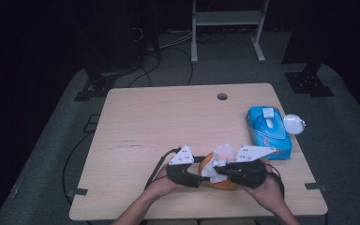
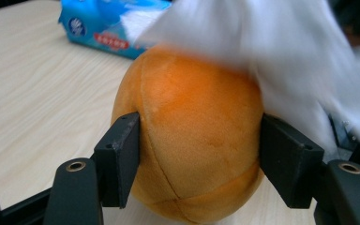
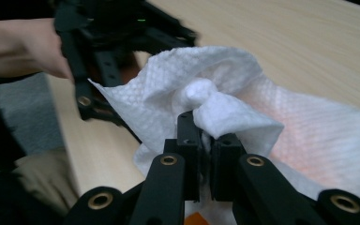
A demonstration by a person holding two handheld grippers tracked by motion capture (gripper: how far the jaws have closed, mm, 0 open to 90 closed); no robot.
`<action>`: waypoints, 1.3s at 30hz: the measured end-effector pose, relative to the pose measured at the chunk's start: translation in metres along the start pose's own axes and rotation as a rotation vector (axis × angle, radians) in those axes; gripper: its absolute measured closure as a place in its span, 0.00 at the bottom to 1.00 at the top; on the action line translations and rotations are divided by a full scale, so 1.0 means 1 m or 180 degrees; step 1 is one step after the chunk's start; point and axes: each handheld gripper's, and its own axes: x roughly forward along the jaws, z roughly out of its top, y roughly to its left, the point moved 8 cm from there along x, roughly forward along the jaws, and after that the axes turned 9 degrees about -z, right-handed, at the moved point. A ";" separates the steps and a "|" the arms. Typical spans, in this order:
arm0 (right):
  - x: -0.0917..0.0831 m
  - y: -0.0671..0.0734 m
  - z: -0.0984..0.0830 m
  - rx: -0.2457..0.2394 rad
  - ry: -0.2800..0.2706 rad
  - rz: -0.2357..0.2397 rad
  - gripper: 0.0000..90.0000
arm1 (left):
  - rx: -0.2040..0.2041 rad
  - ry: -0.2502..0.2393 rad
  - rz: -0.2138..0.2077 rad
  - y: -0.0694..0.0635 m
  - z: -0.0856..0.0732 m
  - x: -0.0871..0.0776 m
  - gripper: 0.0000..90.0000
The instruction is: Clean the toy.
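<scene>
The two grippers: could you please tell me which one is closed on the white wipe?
The right gripper: its jaws pinch the bunched white wipe, while the left gripper clasps the orange plush ball.

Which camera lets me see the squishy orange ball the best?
The left gripper view: the orange ball sits big and close between the jaws. The high view shows a small orange edge under the white wipe; the right gripper view shows orange faintly through it.

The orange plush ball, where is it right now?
The orange plush ball sits near the table's front edge, squeezed between the left tongs, under a white tissue.
</scene>
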 end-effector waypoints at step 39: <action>-0.018 -0.042 -0.015 0.0275 0.0148 -0.0172 0.93 | -0.0508 -0.0026 -0.0198 0.004 -0.006 0.005 0.16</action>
